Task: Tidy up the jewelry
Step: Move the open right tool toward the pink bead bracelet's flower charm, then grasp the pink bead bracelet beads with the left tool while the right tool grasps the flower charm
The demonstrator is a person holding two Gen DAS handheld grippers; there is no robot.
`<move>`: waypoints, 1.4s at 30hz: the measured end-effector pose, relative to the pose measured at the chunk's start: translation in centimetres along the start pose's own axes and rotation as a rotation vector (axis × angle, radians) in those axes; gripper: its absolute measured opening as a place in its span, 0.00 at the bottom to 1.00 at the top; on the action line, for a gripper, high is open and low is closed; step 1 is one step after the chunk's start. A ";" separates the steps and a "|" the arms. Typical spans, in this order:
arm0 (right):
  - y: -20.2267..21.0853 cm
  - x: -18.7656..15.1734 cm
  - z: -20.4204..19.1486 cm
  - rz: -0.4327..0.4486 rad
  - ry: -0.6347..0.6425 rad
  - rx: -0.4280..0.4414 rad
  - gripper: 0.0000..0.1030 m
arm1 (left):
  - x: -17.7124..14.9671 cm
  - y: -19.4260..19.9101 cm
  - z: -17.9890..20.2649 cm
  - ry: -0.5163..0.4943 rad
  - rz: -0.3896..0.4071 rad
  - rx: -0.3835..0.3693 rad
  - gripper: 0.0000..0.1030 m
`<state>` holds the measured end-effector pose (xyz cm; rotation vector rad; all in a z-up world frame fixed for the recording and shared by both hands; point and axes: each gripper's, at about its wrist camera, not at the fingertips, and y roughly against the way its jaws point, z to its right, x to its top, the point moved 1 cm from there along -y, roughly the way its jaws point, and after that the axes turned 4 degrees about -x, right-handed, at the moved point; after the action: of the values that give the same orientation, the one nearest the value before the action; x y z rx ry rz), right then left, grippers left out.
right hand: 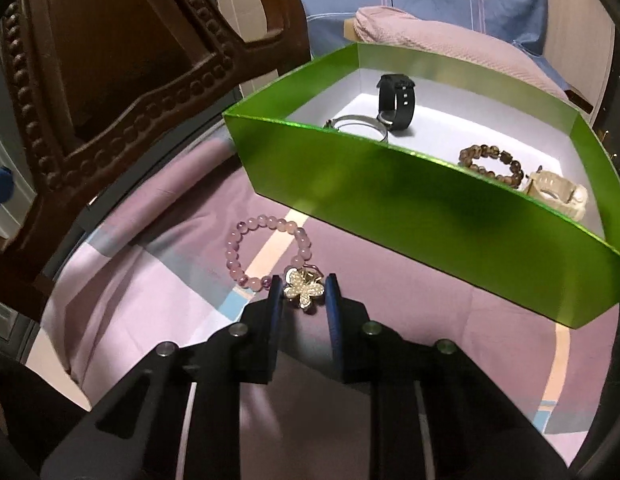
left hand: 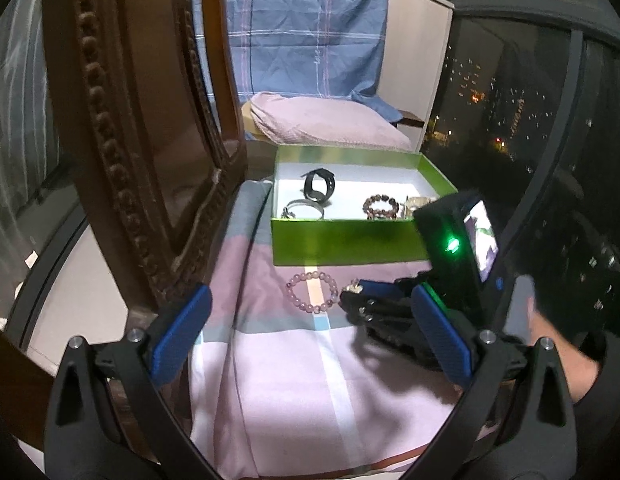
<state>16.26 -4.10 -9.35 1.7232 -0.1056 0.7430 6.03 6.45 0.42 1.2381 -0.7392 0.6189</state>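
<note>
A pearly butterfly brooch (right hand: pixel 304 290) lies on the pink checked cloth (right hand: pixel 158 272) in front of the green box (right hand: pixel 389 200). My right gripper (right hand: pixel 304 286) points down at it, its blue pads touching the brooch on both sides. A pink bead bracelet (right hand: pixel 234 248) lies just left of the brooch. Inside the box are a black watch (right hand: pixel 395 100), a silver bangle (right hand: pixel 359 124), a brown bead bracelet (right hand: pixel 489 164) and a cream watch (right hand: pixel 557 196). My left gripper (left hand: pixel 310 292) hangs open above the cloth, holding nothing. In its view the right gripper (left hand: pixel 355 294) stands right of the pink bracelet (left hand: pixel 290 288).
A carved dark wooden chair (left hand: pixel 122 120) stands close on the left. Behind the box (left hand: pixel 341 240) lie a pink pillow (left hand: pixel 321 120) and a blue checked sheet (left hand: pixel 302 20). A dark window with city lights (left hand: pixel 509 100) fills the right. A person's hand (left hand: pixel 557 344) holds the right gripper.
</note>
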 end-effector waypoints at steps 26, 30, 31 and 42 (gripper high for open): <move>11.4 -2.1 7.3 0.166 -0.158 -0.004 0.21 | -1.1 -16.0 1.7 -0.085 -0.327 0.036 0.38; 11.7 -2.1 7.2 0.171 -0.155 -0.003 0.21 | -1.3 -16.3 1.5 -0.083 -0.345 0.034 0.08; 11.8 -2.1 7.2 0.173 -0.155 -0.004 0.21 | -1.4 -16.2 1.7 -0.096 -0.345 0.035 0.07; 15.5 -3.1 6.6 0.258 -0.153 -0.023 0.21 | 1.0 -1.7 3.9 -0.036 -0.025 -0.096 0.07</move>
<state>9.62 -15.66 1.46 1.7625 -0.4472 0.7925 7.32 2.29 0.79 1.1712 -0.7734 0.5357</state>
